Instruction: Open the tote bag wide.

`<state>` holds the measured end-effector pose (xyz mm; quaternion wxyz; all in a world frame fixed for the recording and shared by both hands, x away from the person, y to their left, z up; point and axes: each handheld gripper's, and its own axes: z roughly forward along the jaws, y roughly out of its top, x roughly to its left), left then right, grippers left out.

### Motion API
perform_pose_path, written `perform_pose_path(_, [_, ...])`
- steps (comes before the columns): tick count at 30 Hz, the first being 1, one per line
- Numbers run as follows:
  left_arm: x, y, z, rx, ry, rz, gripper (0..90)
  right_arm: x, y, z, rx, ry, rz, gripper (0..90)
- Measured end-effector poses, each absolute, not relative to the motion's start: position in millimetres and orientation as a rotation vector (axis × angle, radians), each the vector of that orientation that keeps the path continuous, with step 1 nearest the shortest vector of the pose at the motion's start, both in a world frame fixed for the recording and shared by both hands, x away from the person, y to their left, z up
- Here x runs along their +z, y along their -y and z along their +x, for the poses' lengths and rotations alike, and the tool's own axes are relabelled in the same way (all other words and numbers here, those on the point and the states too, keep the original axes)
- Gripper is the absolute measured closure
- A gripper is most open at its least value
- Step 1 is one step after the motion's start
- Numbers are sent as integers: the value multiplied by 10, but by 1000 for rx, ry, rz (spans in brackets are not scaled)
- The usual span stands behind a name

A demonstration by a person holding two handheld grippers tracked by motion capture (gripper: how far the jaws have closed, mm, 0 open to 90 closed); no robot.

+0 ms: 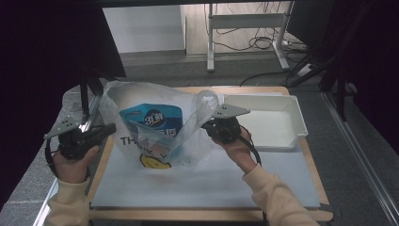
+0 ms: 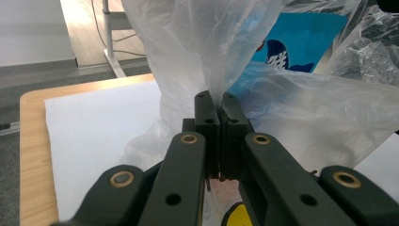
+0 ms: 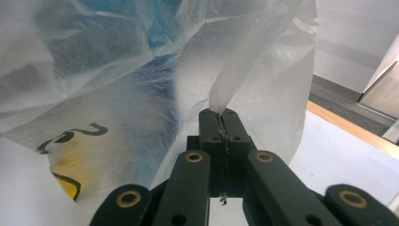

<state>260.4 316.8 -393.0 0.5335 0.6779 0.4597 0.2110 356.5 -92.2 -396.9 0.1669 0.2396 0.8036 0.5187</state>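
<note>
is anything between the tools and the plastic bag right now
Nothing visible. Both tools are already shut on the plastic bag: the left tool pinches its film on one side, the right tool pinches a strip of it on the other. The blue pouch sits inside.

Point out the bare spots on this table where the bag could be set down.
Free: the white mat in front of the clear plastic bag, between the forearms, and the inside of the white rectangular tray at right. Crowded: the middle, under the bag holding the blue pouch.
</note>
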Motion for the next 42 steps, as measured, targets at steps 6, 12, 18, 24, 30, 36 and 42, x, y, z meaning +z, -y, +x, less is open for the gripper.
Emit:
perform_pose_path(6, [-4010, -3206, 2650, 489, -1125, 1619, 889, -4028, 829, 3602, 1461, -2313, 677, 888])
perform_pose_path(12, [-4097, -3260, 2663, 460, -1148, 1615, 889, -4072, 777, 3607, 1456, -2331, 670, 888])
perform_pose_path(18, [-4176, -3225, 2644, 445, -1157, 1640, 887, -4113, 769, 3592, 1452, -2341, 671, 888])
perform_pose_path(24, [-4301, -3186, 2630, 423, -1174, 1675, 885, -4189, 801, 3586, 1445, -2355, 685, 888])
perform_pose_path(30, [-4376, -3191, 2619, 415, -1191, 1685, 886, -4264, 818, 3586, 1442, -2370, 704, 888])
perform_pose_path(36, [-4431, -3191, 2600, 411, -1194, 1692, 886, -4343, 820, 3588, 1438, -2382, 714, 887])
perform_pose_path(42, [-4456, -3192, 2572, 415, -1194, 1694, 887, -4421, 819, 3577, 1440, -2394, 721, 887])
